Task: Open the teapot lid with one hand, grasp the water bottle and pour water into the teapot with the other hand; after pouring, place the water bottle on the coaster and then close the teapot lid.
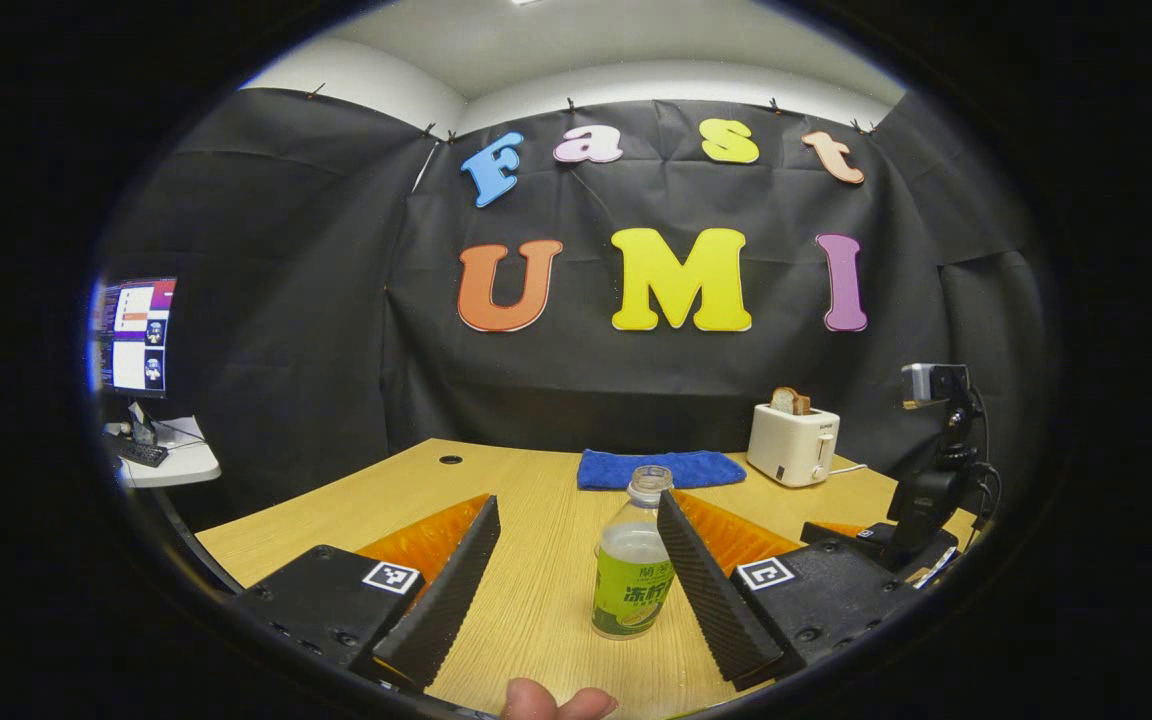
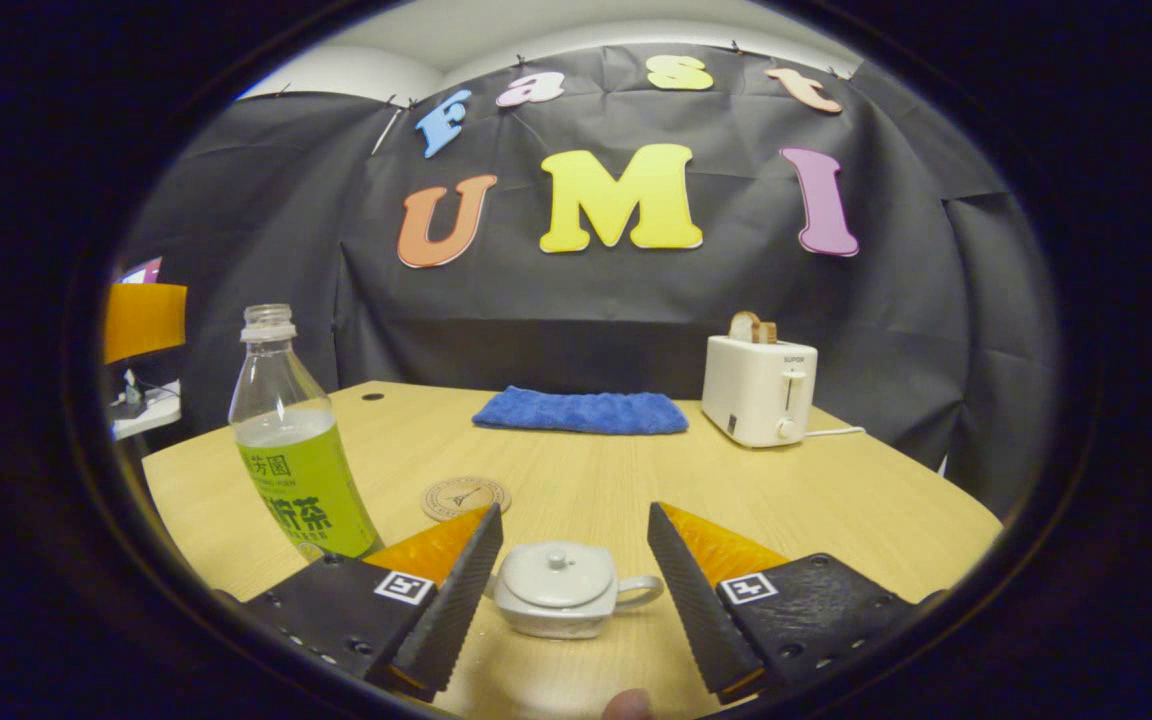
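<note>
A clear water bottle (image 1: 633,560) with a green label and no cap stands upright on the wooden table (image 1: 536,500). My left gripper (image 1: 576,590) is open, and the bottle stands between its fingers, close to the right one. In the right gripper view the same bottle (image 2: 294,450) stands at the left. A small white teapot (image 2: 558,588) with its lid on sits between the open fingers of my right gripper (image 2: 574,590), handle pointing right. A round coaster (image 2: 465,497) lies flat just beyond the teapot, to the left.
A folded blue cloth (image 2: 581,411) lies at the table's far side. A white toaster (image 2: 759,388) with bread in it stands at the back right. A camera on a black stand (image 1: 936,470) is at the table's right edge. A monitor (image 1: 133,335) sits off to the left.
</note>
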A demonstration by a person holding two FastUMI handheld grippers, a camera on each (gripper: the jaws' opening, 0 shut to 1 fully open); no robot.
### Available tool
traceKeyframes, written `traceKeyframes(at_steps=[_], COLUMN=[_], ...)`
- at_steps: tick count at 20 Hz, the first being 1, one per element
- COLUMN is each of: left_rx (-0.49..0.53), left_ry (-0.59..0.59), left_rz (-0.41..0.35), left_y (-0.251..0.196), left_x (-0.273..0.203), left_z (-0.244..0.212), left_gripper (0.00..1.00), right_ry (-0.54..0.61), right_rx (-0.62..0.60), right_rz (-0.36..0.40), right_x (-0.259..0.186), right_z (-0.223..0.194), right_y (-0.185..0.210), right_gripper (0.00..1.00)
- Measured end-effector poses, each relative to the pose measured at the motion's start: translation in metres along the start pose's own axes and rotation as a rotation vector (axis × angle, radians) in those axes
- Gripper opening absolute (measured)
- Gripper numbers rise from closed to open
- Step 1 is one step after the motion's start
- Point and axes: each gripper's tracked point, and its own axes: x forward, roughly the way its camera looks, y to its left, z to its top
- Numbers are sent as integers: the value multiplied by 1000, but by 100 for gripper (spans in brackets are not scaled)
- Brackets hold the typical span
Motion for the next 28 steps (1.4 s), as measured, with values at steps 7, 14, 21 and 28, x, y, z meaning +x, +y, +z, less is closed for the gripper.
traceKeyframes(at_steps=[7,14,21,28], left_rx=[0,2,-3,-13], left_ry=[12,17,19,112], left_rz=[10,11,-6,-78], left_y=[7,9,4,-18], left_x=[4,7,5,-3], left_z=[-5,-7,-12,-62], left_gripper=[99,99,99,99], right_ry=[24,25,12,-43], right_rx=[-7,-26,36,53], right_rz=[9,1,44,58], right_x=[12,16,14,2], right_z=[-6,-7,0,24], right_y=[6,7,5,1], right_gripper=[46,6,0,0])
